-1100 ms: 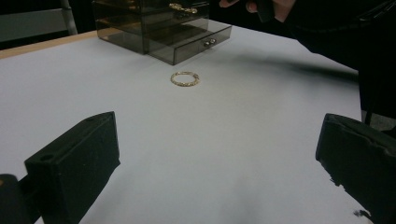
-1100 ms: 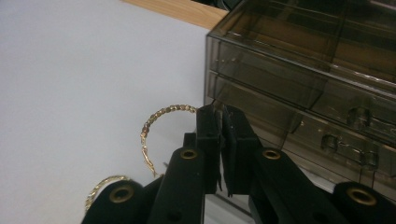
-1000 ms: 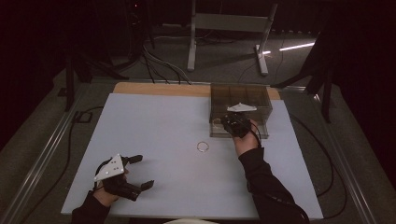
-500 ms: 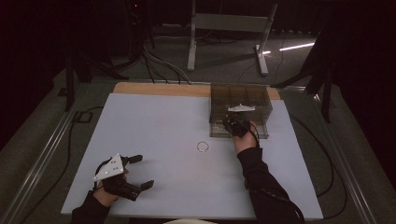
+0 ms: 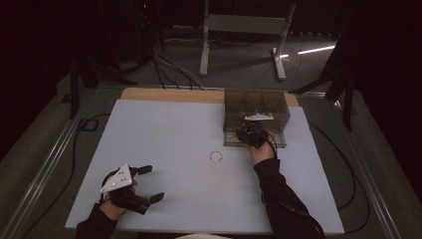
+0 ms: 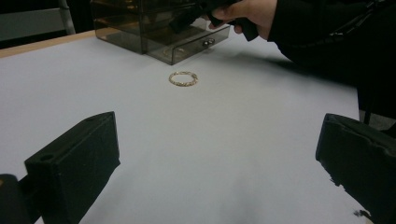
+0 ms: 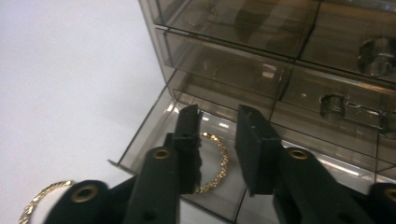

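Two gold bracelets show on this table. One bracelet [image 5: 216, 156] lies flat on the white mat [image 5: 164, 139], well apart from both grippers, at about 7 o'clock from the smoky clear drawer box [image 5: 256, 107]. The second bracelet [image 7: 215, 163] lies in the pulled-out bottom drawer [image 7: 154, 135] of that box, flat on the drawer floor.

In the right gripper view the right gripper [image 7: 218, 140] hangs just above the drawer with its jaws a little apart, gripping nothing. The drawer bracelet sits between and below the two jaws; the left jaw hides part of its rim, so whether it touches is unclear. The ring looks slightly oval there, its long axis running from 12 to 6 o'clock. Closed drawers with clear knobs [image 7: 332, 103] stack behind, at 1 to 2 o'clock. The mat bracelet peeks in at 8 o'clock.

The left gripper [image 5: 142, 183] rests near the mat's 7 o'clock corner, jaws spread wide and empty. In its own view the mat bracelet lies ahead at 12 o'clock, with bare mat between, and the person's right hand [image 6: 247, 11] is at the box beyond.
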Demonstrator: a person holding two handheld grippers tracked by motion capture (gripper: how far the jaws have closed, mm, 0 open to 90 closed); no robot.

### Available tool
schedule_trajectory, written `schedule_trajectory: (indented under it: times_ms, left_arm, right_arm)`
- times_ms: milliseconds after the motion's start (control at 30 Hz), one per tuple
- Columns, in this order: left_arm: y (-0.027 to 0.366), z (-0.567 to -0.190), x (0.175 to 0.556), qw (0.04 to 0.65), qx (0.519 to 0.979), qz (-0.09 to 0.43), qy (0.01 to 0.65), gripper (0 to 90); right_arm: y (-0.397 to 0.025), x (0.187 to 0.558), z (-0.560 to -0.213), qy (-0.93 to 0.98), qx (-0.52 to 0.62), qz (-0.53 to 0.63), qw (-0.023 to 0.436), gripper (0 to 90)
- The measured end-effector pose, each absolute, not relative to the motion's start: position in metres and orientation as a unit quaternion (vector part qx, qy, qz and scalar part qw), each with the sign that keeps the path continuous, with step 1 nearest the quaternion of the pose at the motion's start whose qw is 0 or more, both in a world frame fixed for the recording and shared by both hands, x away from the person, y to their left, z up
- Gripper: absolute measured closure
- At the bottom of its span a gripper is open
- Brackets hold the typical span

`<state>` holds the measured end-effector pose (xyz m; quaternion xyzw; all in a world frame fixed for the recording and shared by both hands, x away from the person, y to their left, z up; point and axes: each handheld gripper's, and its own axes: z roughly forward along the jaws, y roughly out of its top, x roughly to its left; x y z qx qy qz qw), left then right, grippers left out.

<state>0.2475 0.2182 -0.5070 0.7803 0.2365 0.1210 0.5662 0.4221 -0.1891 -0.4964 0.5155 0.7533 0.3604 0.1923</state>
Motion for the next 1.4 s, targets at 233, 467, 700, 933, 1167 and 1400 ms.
schedule_trajectory:
  times_ms: [233, 467, 700, 933, 1167, 1400]
  left_arm:
    - [0.218, -0.507, 0.247, 0.564, 0.782, 0.123, 0.236, 0.6]
    - [0.218, -0.507, 0.247, 0.565, 0.781, 0.122, 0.236, 0.6]
    - [0.218, -0.506, 0.247, 0.566, 0.78, 0.121, 0.237, 0.6]
    - [0.218, -0.506, 0.247, 0.567, 0.78, 0.12, 0.237, 0.6]
    - [0.218, -0.506, 0.247, 0.565, 0.781, 0.122, 0.236, 0.6]
    - [0.218, -0.506, 0.247, 0.564, 0.782, 0.121, 0.235, 0.6]
  right_arm:
    - [-0.183, 0.415, -0.49, 0.758, 0.501, 0.376, 0.182, 51.9]
    - [-0.171, 0.401, -0.478, 0.769, 0.476, 0.397, 0.156, 26.4]
    - [-0.162, 0.39, -0.47, 0.782, 0.448, 0.412, 0.135, 14.4]
    - [-0.153, 0.377, -0.466, 0.789, 0.429, 0.421, 0.126, 9.9]
    - [-0.145, 0.366, -0.472, 0.802, 0.411, 0.42, 0.11, 8.9]
    - [-0.137, 0.359, -0.486, 0.81, 0.403, 0.413, 0.099, 14.1]
